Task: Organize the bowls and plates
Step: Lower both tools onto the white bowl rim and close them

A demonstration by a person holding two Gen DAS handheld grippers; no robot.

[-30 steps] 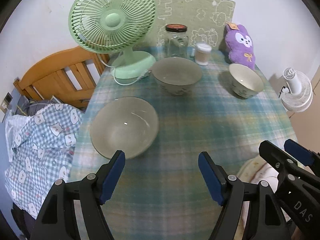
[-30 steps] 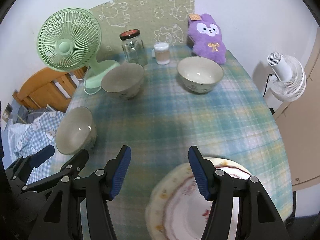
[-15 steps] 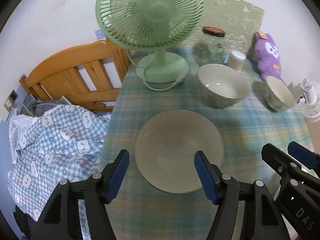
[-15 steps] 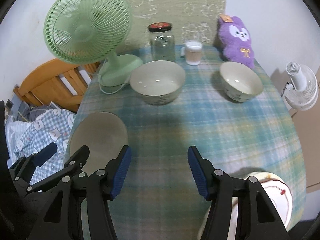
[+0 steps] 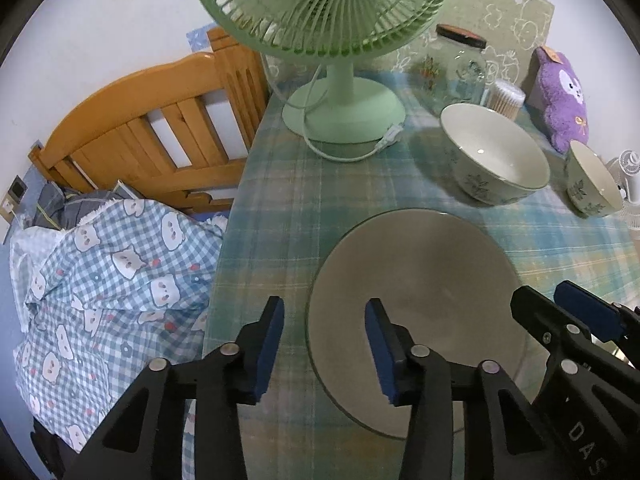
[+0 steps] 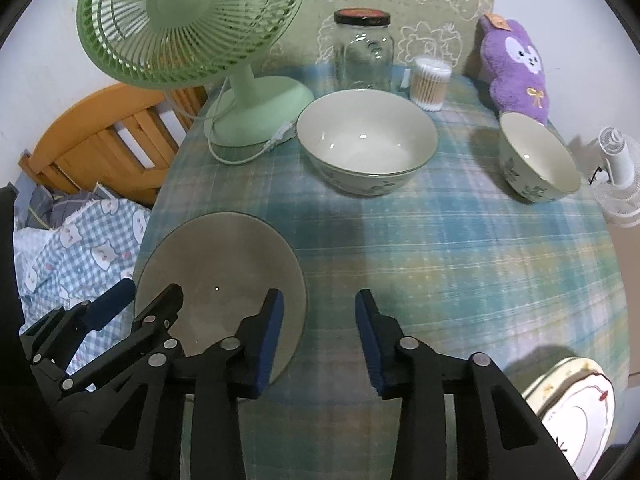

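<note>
A grey plate (image 5: 420,292) (image 6: 224,276) lies on the plaid tablecloth near the table's left edge. My left gripper (image 5: 324,344) is open, its fingers straddling the plate's left rim, one over the plate and one over the cloth. My right gripper (image 6: 318,340) is open and empty, just right of the plate. A large floral bowl (image 5: 494,152) (image 6: 366,146) and a smaller floral bowl (image 5: 592,184) (image 6: 538,158) stand further back. A white patterned plate (image 6: 576,404) sits at the near right edge.
A green desk fan (image 5: 340,40) (image 6: 200,32) with its cord stands at the back left. A glass jar (image 6: 364,52), a cotton-swab tub (image 6: 431,84) and a purple plush (image 6: 516,68) line the back. A wooden bed frame (image 5: 152,120) and checked quilt (image 5: 112,272) lie left of the table.
Both grippers moved left and closer to the grey plate. The left gripper's fingers now straddle its left rim. Both stay open.
</note>
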